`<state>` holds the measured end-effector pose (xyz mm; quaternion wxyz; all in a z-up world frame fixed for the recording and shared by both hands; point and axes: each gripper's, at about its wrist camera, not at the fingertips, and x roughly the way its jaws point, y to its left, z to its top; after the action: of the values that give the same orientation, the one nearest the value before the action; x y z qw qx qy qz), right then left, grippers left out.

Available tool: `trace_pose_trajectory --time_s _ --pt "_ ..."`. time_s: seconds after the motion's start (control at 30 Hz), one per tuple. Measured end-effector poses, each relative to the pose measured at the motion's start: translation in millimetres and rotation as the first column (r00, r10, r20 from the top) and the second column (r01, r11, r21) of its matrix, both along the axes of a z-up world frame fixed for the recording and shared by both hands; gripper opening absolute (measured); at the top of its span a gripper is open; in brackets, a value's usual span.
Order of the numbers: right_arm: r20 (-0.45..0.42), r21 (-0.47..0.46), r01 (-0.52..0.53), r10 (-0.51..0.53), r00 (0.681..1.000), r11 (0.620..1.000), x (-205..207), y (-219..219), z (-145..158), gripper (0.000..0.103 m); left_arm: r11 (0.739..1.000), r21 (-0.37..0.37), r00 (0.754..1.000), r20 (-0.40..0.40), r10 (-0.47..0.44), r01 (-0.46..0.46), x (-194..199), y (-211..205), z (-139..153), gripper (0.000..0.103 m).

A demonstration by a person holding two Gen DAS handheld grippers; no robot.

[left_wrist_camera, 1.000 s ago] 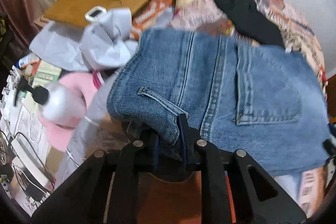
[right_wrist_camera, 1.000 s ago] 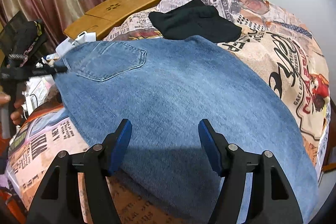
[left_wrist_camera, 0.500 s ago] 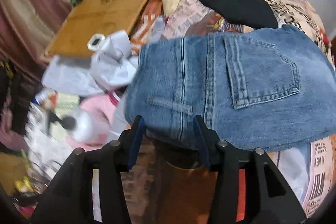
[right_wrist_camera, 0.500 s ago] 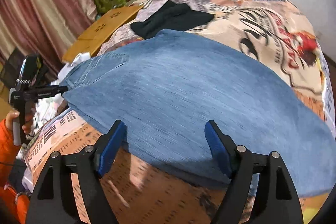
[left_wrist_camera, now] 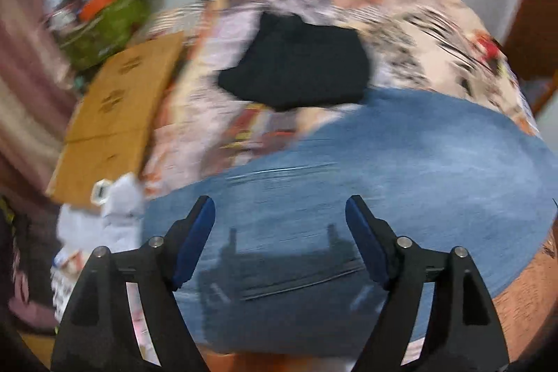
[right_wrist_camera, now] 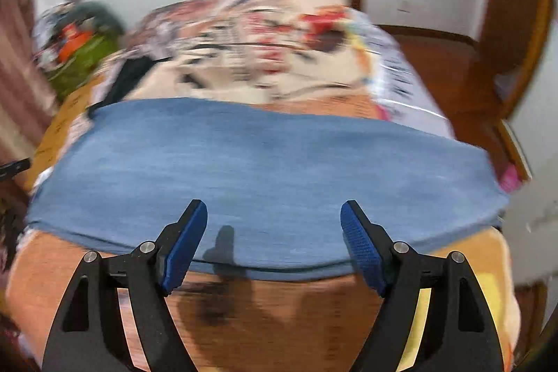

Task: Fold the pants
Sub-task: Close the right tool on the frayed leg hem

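The blue jeans [left_wrist_camera: 366, 176] lie flat across the near part of the patterned bed; in the right wrist view they [right_wrist_camera: 261, 169] stretch from side to side. My left gripper [left_wrist_camera: 280, 218] is open and empty, held above the jeans. My right gripper [right_wrist_camera: 273, 222] is open and empty, over the jeans' near edge. Both views are blurred by motion.
A black garment [left_wrist_camera: 300, 68] lies on the bedspread [left_wrist_camera: 436, 33] beyond the jeans. A wooden board [left_wrist_camera: 118, 114] and crumpled white paper [left_wrist_camera: 115, 215] are at the left. A green bag [right_wrist_camera: 80, 61] stands at the back left. A wooden door frame [right_wrist_camera: 505, 33] is at the right.
My left gripper let go of the jeans' waistband, opened wide and lifted over them. My right gripper stayed open and swung right along the jeans' edge.
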<state>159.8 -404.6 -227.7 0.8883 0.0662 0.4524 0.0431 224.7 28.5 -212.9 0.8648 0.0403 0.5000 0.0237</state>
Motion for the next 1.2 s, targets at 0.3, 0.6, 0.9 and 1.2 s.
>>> trace_pose_trajectory --time_s 0.3,0.6,0.9,1.2 --pt "-0.062 0.032 0.148 -0.146 0.987 0.988 -20 -61 -19 0.076 0.970 0.036 0.971 -0.038 -0.237 0.239 24 -106 -13 0.078" --pt "-0.105 0.201 0.305 -0.289 0.951 0.931 -31 -122 -26 0.076 0.918 0.066 0.920 -0.055 -0.389 0.392 39 -171 -16 0.079" --pt "-0.123 0.321 0.386 -0.366 0.922 0.865 -9 -143 -46 0.076 0.892 0.027 0.888 -0.110 -0.446 0.451 57 -205 -26 0.086" --pt "-0.122 0.354 0.446 -0.433 0.893 0.822 2 -157 -51 0.030 0.877 -0.032 0.861 -0.174 -0.478 0.480 76 -237 -36 0.092"
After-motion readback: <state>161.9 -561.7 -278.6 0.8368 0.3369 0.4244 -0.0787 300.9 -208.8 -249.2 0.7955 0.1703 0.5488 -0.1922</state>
